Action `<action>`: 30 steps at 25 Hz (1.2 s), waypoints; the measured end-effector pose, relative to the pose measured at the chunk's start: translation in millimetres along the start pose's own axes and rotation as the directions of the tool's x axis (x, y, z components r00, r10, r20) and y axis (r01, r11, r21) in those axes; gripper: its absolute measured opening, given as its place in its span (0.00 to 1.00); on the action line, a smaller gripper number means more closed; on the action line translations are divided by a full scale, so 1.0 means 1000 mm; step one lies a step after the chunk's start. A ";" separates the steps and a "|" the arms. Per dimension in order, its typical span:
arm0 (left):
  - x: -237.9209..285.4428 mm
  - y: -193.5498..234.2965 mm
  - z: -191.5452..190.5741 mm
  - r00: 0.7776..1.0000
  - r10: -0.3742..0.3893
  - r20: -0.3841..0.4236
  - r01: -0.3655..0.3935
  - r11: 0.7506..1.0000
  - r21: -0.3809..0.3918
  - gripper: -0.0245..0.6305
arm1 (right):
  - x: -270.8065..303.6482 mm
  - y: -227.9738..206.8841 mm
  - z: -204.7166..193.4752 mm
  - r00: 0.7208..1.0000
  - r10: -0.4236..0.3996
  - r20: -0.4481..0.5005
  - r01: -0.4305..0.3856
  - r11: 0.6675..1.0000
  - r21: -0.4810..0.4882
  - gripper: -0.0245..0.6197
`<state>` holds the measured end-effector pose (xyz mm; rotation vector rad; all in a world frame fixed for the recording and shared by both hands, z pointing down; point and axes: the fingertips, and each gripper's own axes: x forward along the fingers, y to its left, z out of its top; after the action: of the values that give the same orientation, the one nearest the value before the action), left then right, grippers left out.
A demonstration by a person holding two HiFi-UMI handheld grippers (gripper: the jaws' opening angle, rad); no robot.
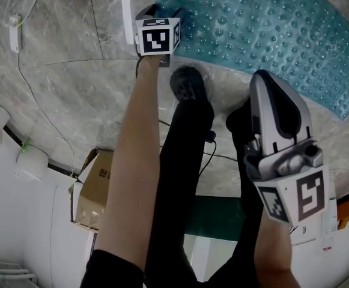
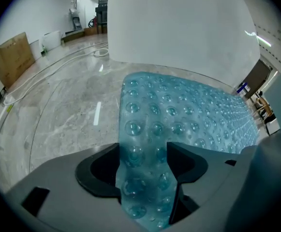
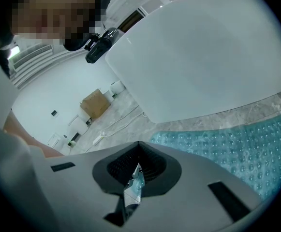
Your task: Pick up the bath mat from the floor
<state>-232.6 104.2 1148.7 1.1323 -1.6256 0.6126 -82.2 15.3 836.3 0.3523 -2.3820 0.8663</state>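
Observation:
The teal bath mat, studded with clear bubbles, lies on the grey marble floor at the upper right of the head view. My left gripper is down at the mat's near left corner. In the left gripper view that corner runs up as a strip between the jaws of the left gripper, which stand wide and open. My right gripper is held high, off the mat, with its jaws together. In the right gripper view the right gripper is shut, with a thin pale teal sliver in the slit, and the mat lies below.
A large white rounded body stands right behind the mat. A cardboard box sits near the white wall. A power strip and its white cable lie on the floor at left. The person's black shoe stands by the mat's edge.

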 end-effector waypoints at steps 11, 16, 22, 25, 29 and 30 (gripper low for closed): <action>-0.014 -0.034 0.004 0.999 -0.013 -0.036 0.017 0.994 0.105 0.17 | 0.000 -0.003 0.010 1.000 -0.010 0.014 0.011 0.999 -0.036 0.06; -0.048 -0.053 0.018 0.998 -0.048 -0.046 0.054 0.988 0.147 0.12 | -0.017 -0.003 0.020 0.999 -0.026 0.045 0.030 0.996 -0.081 0.06; -0.112 -0.101 0.040 0.991 -0.124 -0.056 0.133 0.966 0.224 0.10 | -0.058 0.015 0.041 0.998 -0.046 0.044 0.051 0.991 -0.125 0.06; -0.142 -0.127 0.052 0.986 -0.148 -0.075 0.162 0.958 0.237 0.10 | -0.084 0.028 0.072 0.996 -0.051 0.070 0.059 0.990 -0.128 0.06; -0.183 -0.166 0.069 0.977 -0.199 -0.079 0.211 0.958 0.194 0.10 | -0.124 0.043 0.114 0.991 -0.062 0.119 0.078 0.987 -0.137 0.06; -0.195 -0.177 0.073 0.974 -0.210 -0.083 0.222 0.956 0.192 0.10 | -0.135 0.046 0.124 0.989 -0.067 0.129 0.085 0.987 -0.139 0.06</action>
<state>-99.2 41.1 918.0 1.4039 -1.3867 0.6707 -46.4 -24.1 654.4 0.4471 -2.5105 0.6496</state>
